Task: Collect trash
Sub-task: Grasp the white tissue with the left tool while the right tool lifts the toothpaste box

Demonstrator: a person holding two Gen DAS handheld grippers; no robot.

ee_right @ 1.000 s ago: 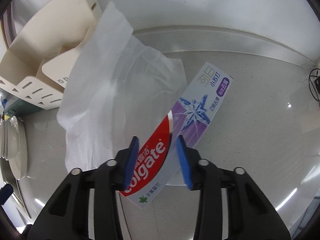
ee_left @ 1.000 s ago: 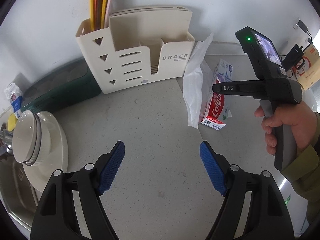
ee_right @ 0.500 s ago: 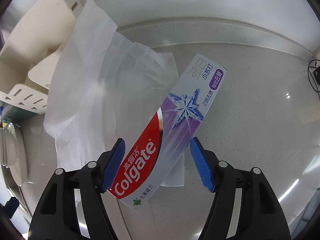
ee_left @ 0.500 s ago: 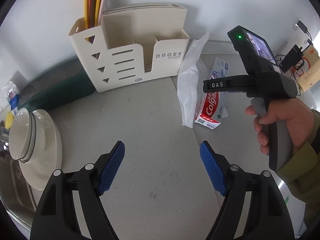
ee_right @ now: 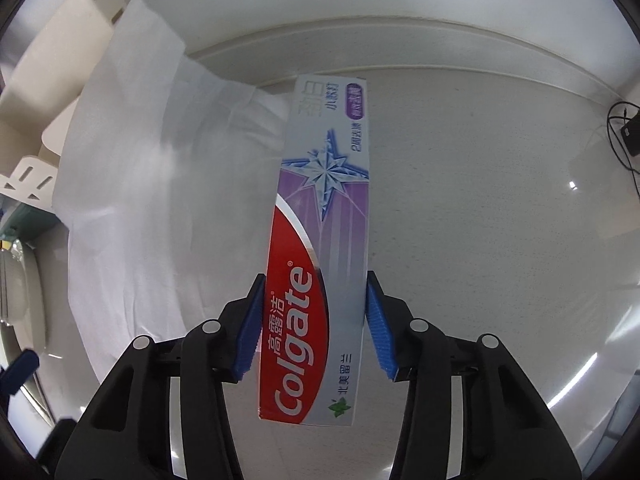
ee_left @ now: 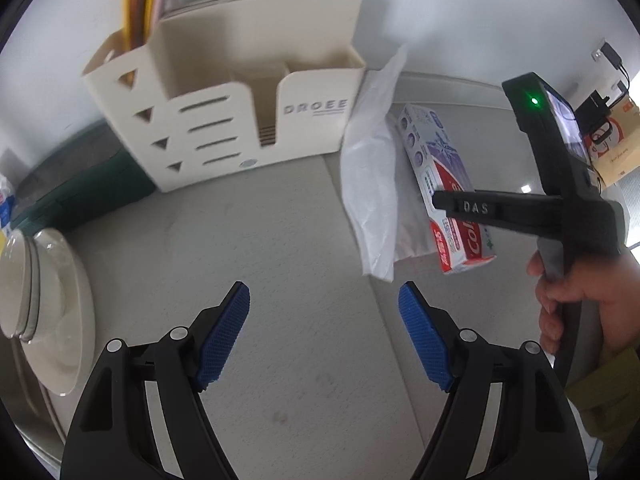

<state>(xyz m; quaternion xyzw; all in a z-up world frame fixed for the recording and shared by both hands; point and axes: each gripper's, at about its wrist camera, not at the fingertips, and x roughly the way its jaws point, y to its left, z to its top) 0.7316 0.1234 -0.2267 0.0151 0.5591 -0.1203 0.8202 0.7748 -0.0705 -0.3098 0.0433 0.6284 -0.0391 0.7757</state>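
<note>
Right now the right claw (ee_right: pixel 314 328) points down over the Colgate toothpaste box (ee_right: pixel 320 248), its jaws closing with the box's red end between the blue pads, which sit at the box's long edges; whether they press yet I cannot tell. That box lies flat on the pale tabletop (ee_right: pixel 480 200), resting partly on a white tissue (ee_right: pixel 140 184) that leans against the cream organizer (ee_left: pixel 240 120). Left of the box, the left claw (ee_left: pixel 324 336) hangs wide open over bare tabletop, gripping nothing.
</note>
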